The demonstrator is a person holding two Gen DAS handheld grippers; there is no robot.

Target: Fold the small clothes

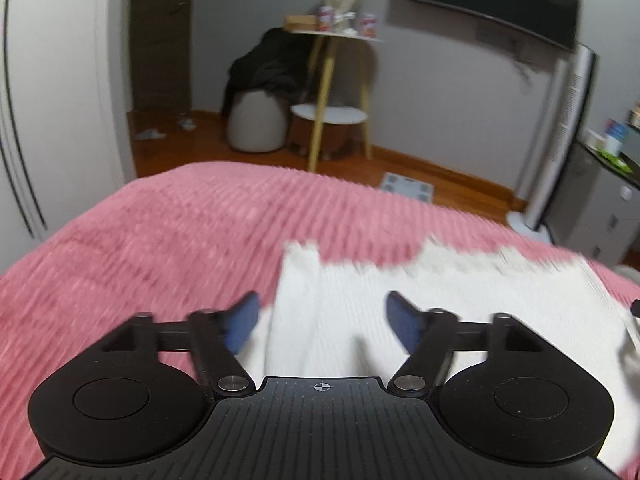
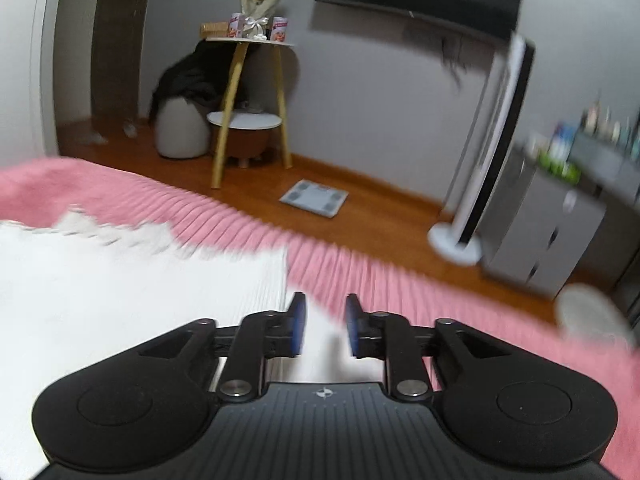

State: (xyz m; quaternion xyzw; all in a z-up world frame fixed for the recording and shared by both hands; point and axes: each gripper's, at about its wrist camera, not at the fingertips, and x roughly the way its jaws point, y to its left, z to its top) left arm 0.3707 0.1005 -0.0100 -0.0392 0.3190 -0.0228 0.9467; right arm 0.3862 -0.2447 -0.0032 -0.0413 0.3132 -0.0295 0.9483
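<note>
A white ribbed garment (image 1: 460, 308) lies flat on the pink ribbed bedspread (image 1: 160, 240). My left gripper (image 1: 322, 320) is wide open above the garment's left edge, with its blue pads (image 1: 244, 320) on either side of that edge. In the right wrist view the garment (image 2: 140, 300) fills the lower left. My right gripper (image 2: 325, 326) is open with a narrow gap, over the garment's right edge on the bedspread (image 2: 400, 280). Both views are motion-blurred.
Beyond the bed's far edge is a wooden floor with a scale (image 2: 314, 198), a wooden side table (image 2: 248, 92), a grey pouf with dark clothes (image 2: 180, 128), a standing fan (image 2: 480, 160) and a grey cabinet (image 2: 552, 232).
</note>
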